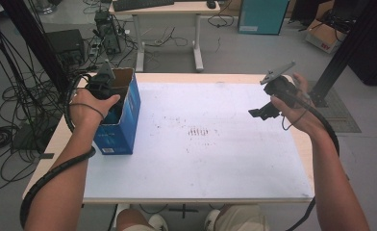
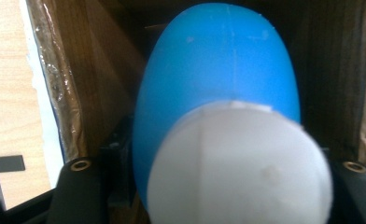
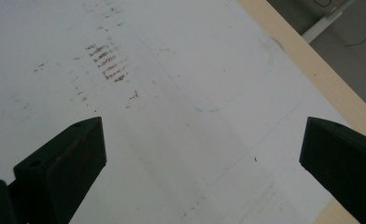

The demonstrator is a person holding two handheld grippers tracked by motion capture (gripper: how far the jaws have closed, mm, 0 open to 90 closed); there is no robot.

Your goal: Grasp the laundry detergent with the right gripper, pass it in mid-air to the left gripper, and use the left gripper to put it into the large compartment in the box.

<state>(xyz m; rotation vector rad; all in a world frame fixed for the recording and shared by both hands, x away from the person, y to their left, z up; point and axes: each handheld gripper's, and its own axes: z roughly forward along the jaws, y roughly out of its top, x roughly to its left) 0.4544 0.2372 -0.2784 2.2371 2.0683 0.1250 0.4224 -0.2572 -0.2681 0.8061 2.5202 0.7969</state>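
Left tongs (image 1: pixel 110 98) angled down, jaws narrow; right tongs (image 1: pixel 258 113) raised, jaws spread wide.

Box (image 1: pixel 124 122) at table's (image 1: pixel 201 187) left edge; egg-shaped object (image 2: pixel 218 84) inside box.

I see a blue-and-white egg-shaped object (image 2: pixel 218 121), smooth, white end toward the camera, inside the blue cardboard box (image 1: pixel 121 122). Box stands upright, top open, near the table's left edge.

Lighting: even, bright overhead; white table sheet (image 1: pixel 201 144) glared mildly, shadows faint. Focus: blue-and-white object (image 2: pixel 218 116) blurred, too close to lens; box interior (image 2: pixel 102 70) dim at 12 o'clock. Edges slightly soft.
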